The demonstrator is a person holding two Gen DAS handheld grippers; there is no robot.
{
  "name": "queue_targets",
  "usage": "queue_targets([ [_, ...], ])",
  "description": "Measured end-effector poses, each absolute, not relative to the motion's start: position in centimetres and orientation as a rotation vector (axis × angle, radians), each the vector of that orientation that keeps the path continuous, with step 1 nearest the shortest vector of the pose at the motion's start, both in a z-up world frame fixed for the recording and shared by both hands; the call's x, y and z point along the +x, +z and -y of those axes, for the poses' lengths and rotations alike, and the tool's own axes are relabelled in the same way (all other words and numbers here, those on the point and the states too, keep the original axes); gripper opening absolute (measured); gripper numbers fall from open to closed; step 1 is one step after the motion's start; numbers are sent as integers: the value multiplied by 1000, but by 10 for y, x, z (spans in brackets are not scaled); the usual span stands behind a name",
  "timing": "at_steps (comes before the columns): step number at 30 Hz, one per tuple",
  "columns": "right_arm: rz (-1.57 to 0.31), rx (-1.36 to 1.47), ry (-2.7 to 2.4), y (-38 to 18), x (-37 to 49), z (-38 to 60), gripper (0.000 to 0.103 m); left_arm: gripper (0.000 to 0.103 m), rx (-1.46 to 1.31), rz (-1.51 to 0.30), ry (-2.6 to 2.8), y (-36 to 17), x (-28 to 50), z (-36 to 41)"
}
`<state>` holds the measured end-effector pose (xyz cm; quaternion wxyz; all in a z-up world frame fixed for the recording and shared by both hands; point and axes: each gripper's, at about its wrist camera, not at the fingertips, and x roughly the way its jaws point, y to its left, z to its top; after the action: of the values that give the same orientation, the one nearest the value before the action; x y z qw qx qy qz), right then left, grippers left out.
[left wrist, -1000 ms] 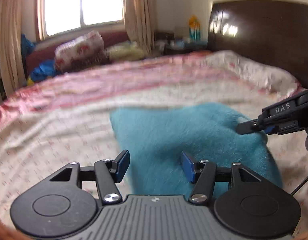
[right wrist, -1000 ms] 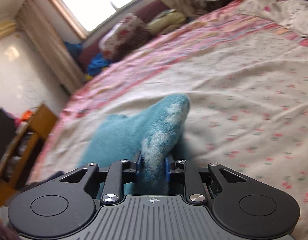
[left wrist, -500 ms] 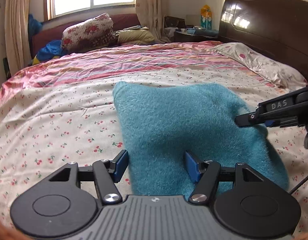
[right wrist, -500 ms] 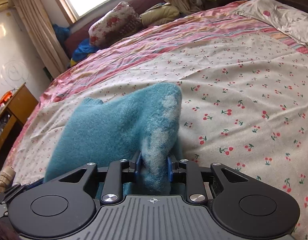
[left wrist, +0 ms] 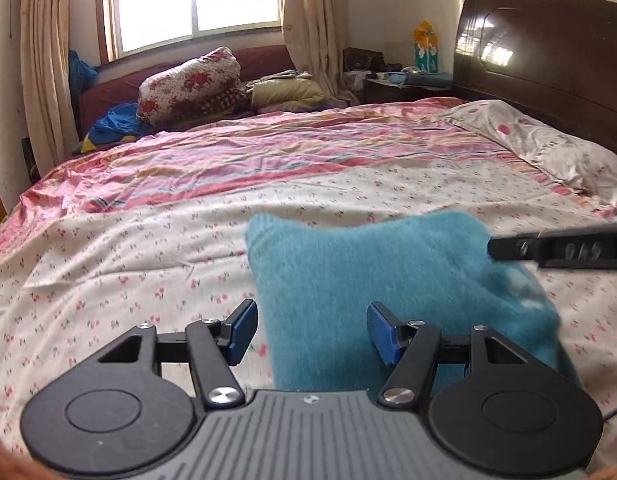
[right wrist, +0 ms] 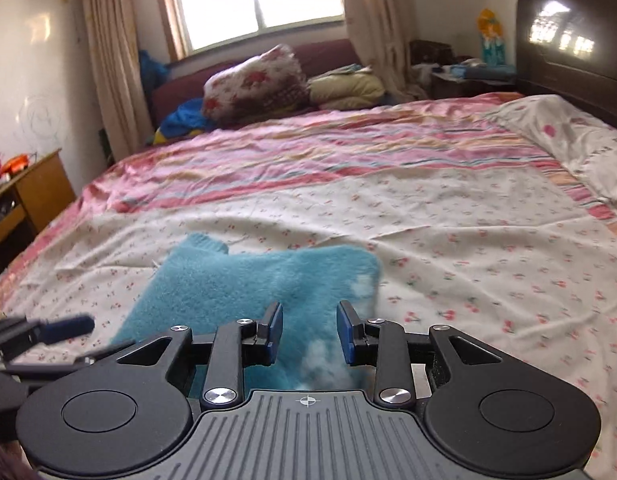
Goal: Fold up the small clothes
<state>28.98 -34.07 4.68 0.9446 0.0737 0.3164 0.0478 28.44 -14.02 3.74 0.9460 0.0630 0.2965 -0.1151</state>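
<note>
Release step, by our reading: fuzzy teal knit garment (right wrist: 244,292) lies flat on the floral-print bed sheet (right wrist: 468,240). Right hand-held gripper (right wrist: 308,334) has its blue pads parted either side of the near cloth edge, not pressing it; left hand-held gripper (left wrist: 308,332) stands wide apart over the near left edge, holding nothing. Next we judge a fresh pinch on one edge for the next fold. Bed is bare all round the garment; pillow (left wrist: 548,148) and dark headboard (left wrist: 548,52) are well apart
</note>
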Motion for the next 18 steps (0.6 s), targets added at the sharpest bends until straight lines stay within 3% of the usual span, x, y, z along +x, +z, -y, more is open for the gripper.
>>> queue_targets([
  [9, -723, 60, 47, 7, 327, 333, 29, 69, 130, -643, -226, 19, 314, 148],
  [15, -726, 140, 50, 18, 319, 344, 29, 71, 133, -663, -227, 25, 316, 146],
  [18, -698, 171, 52, 31, 302, 346, 35, 70, 131, -657, -216, 30, 309, 143],
])
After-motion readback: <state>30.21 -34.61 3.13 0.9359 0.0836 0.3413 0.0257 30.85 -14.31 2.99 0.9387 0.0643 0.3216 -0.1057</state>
